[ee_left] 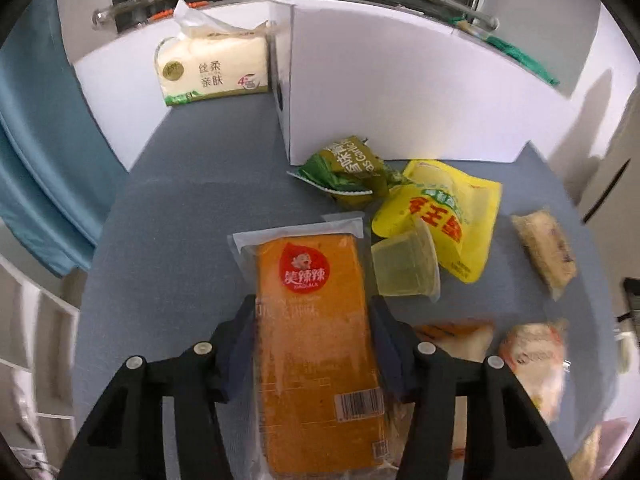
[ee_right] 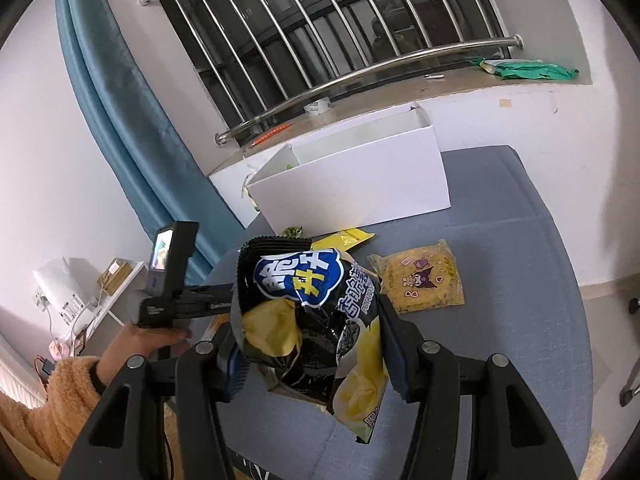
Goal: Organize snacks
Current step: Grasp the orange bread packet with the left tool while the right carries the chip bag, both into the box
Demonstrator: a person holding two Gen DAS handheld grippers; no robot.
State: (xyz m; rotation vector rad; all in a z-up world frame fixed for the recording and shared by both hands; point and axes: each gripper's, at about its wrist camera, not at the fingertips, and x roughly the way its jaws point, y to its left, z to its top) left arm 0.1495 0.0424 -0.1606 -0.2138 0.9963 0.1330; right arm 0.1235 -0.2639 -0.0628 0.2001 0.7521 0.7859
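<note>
The left gripper [ee_left: 312, 312] has its fingers [ee_left: 240, 336] pressed on both sides of an orange snack pack [ee_left: 316, 344], whose long axis runs straight ahead toward the white box [ee_left: 400, 92], above the blue tabletop [ee_left: 180, 220]. The right gripper [ee_right: 312, 320] clamps a crumpled black chip bag [ee_right: 312, 320], top end forward, raised over the tabletop before the box.

Left wrist view: I look steeply down, close over the blue table [ee_left: 180, 200], facing the white box [ee_left: 400, 92].
Right wrist view: I sit higher, angled toward the window bars [ee_right: 340, 32].
Shared: white box [ee_right: 352, 176], table [ee_right: 520, 280].
</note>
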